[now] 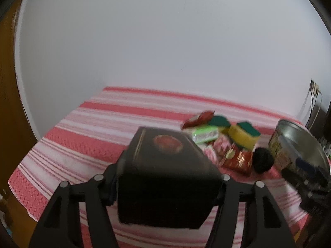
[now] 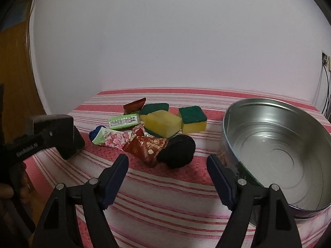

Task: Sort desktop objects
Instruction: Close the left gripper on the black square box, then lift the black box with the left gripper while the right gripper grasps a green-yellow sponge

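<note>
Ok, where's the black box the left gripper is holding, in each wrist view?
Left wrist: black box fills lower centre, clamped in the left gripper.
Right wrist: same box at far left, gripped from the left edge.
Shared landmark: black ball at the near end of the pile.

Desk items, striped cloth
Black box (image 1: 165,177) is gripped aloft; sponges (image 2: 162,122), sachets (image 2: 144,146), black lump (image 2: 176,152) are heaped beside empty tin (image 2: 279,144).
</note>
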The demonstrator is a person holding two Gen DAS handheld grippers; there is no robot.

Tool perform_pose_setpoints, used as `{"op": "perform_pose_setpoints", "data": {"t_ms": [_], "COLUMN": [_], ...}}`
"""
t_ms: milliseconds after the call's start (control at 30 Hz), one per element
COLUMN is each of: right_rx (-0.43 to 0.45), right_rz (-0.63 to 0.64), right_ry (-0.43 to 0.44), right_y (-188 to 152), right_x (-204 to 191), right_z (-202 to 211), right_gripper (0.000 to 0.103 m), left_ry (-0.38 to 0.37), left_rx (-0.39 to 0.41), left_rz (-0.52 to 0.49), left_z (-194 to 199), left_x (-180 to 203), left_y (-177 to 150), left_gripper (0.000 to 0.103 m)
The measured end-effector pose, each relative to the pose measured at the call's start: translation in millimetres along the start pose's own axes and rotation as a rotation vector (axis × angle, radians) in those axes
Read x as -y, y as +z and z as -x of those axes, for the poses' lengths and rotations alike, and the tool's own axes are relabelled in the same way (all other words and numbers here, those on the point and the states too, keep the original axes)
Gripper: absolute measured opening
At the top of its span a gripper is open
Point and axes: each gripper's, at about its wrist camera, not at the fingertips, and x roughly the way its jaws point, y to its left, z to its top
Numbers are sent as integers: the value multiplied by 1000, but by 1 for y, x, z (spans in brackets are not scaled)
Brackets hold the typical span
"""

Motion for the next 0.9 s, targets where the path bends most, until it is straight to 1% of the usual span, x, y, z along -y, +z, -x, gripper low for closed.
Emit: {"op": "perform_pose_setpoints", "data": {"t_ms": [100, 200, 300, 333, 400, 500, 567, 633, 667, 700, 733, 833, 900], "right_rx": [7, -3, -14, -13, -17, -39, -53, -59, -60, -62, -64, -69, -65], "right_rz": [17, 21, 20, 17, 5, -11, -19, -16, -16, -16, -16, -15, -15], "right_ry": [-4, -3, -7, -13, -29, -23, -24, -21, -19, -18, -16, -11, -7], "right_y": [1, 0, 0, 1, 1, 2, 2, 2, 1, 1, 1, 1, 1], "right_x": [-3, -5, -3, -2, 3, 8, 9, 8, 8, 7, 7, 5, 4], "right_z": [0, -5, -6, -6, -6, -11, -15, -16, -16, -17, -18, -20, -20], "right_gripper": [80, 80, 80, 80, 80, 80, 80, 80, 80, 80, 80, 80, 80], "left_ry": [12, -8, 4, 13, 31, 52, 94, 113, 108, 87, 87, 28, -9], "left_rx": [-40, -55, -64, -71, -109, -158, -186, -218, -231, -243, -223, -219, -194], "left_rz": [44, 66, 40, 27, -7, -38, -57, -34, -18, 10, 11, 39, 58], "left_z": [-9, -13, -16, -17, -23, -29, -35, -41, -42, -44, -42, -38, -33], "left_x": [-10, -12, -7, -5, 0, 3, 3, -5, -8, -13, -14, -19, -22], "left_y": [-7, -11, -11, -11, -13, -19, -24, -30, -32, -36, -37, -39, -38], "left_gripper": [64, 67, 67, 71, 72, 74, 74, 74, 69, 60, 51, 49, 49]}}
